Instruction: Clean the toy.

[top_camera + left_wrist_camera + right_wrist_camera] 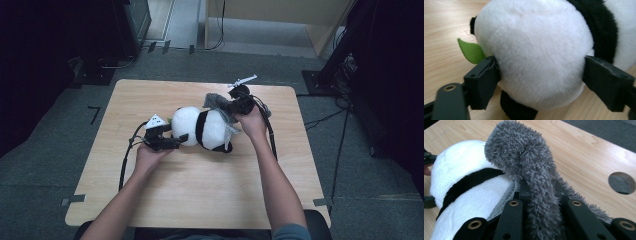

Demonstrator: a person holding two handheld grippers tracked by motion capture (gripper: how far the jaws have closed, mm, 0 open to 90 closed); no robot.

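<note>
Now the panda plush (205,129) lies on its side mid-bench (200,195), and the left gripper (539,82) has its jaws spread wide around the white head, pads just at the fur, likely to steady it; the right gripper (541,202) is clamped tight on a grey fuzzy cloth (529,165) draped over the panda's back, apparently to drag it along
</note>
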